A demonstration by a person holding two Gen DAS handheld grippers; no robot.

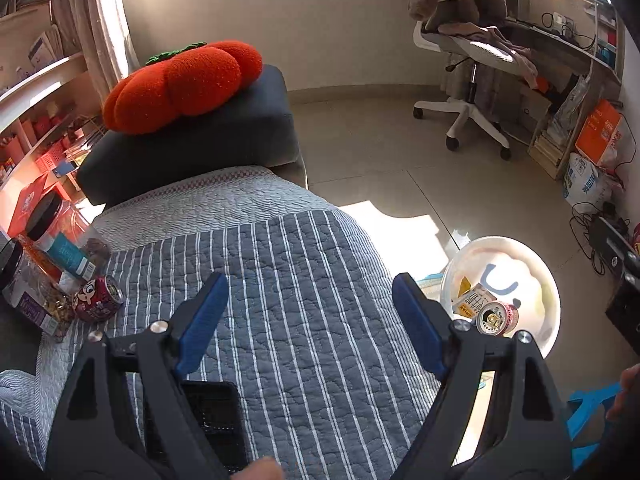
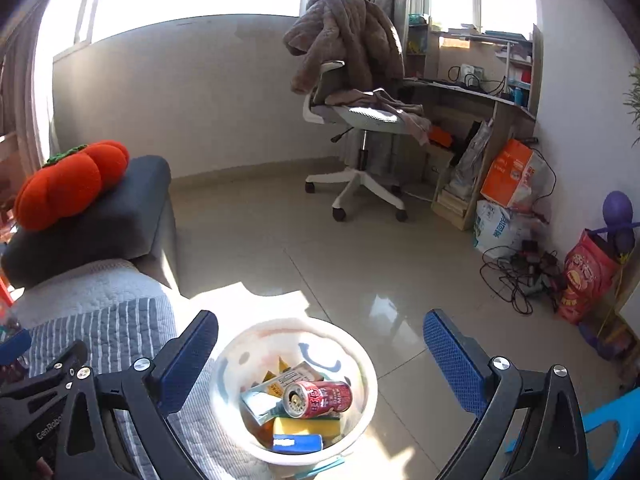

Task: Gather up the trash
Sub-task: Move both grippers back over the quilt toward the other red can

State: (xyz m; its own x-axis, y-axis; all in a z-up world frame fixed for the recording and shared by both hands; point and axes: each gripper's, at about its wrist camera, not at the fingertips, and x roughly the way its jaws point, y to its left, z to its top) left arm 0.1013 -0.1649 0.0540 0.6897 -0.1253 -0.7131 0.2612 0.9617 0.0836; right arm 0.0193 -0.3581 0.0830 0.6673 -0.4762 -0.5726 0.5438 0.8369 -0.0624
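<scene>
A white bin (image 2: 362,364) stands on the floor beside the bed, holding a red drink can (image 2: 318,399), cartons and a yellow sponge. My right gripper (image 2: 320,354) hangs open above it, nothing between its blue pads. In the left wrist view the same bin (image 1: 548,280) sits at the right, past the bed edge. My left gripper (image 1: 310,322) is open over the striped quilt (image 1: 304,264), holding nothing. A dark red can (image 1: 98,298) lies on the quilt at the far left, next to clear snack jars (image 1: 60,248).
A black tray (image 1: 212,412) lies on the quilt under the left gripper. An orange pumpkin cushion (image 1: 184,80) rests on a dark pillow. An office chair (image 2: 356,120) with a brown blanket, a desk, boxes and tangled cables (image 2: 516,276) line the right wall. A blue stool (image 2: 612,420) stands near the bin.
</scene>
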